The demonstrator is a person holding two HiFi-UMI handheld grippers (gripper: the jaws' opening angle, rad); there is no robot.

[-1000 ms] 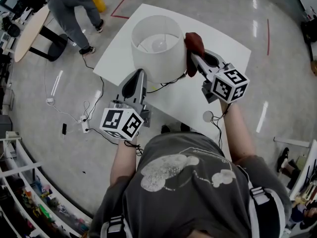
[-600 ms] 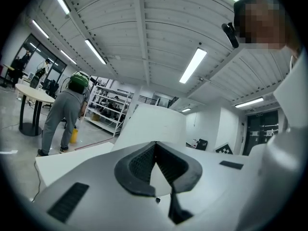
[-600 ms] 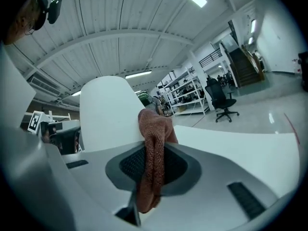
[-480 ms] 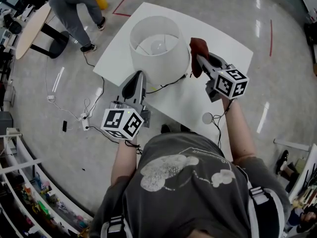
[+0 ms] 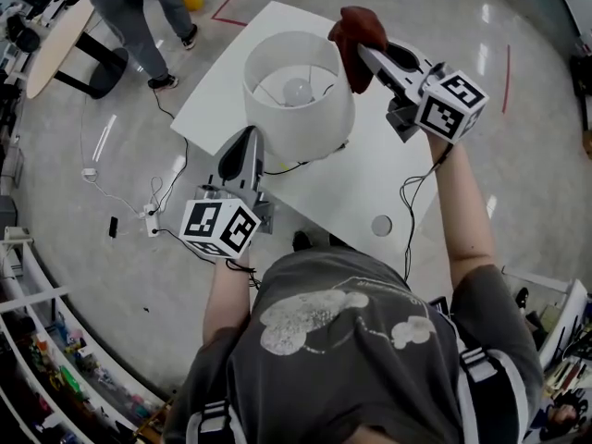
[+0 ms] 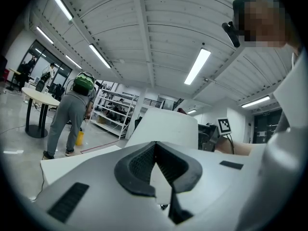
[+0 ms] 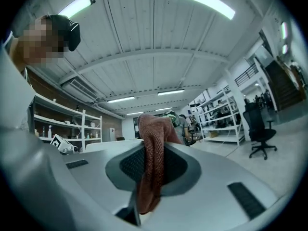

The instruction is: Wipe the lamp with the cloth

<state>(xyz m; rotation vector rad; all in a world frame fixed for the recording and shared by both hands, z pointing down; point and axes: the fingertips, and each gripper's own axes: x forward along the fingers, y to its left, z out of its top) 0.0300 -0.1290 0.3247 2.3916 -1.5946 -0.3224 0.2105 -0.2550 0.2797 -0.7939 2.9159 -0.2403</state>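
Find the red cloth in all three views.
Head view: top centre, cloth beside the lampshade's rim.
Left gripper view: probably the small red tip above the lampshade.
Right gripper view: centre, cloth clamped between the jaws.
Landmark: the lampshade, head and left views.

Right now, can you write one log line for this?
right gripper: shut on cloth | cloth: beside lampshade rim | left gripper: shut, empty, near lampshade

Bright light was cast by ceiling strip lights [image 6: 197,65]; glare was seen on the floor [image 5: 518,155]. Edges were heavily distorted.
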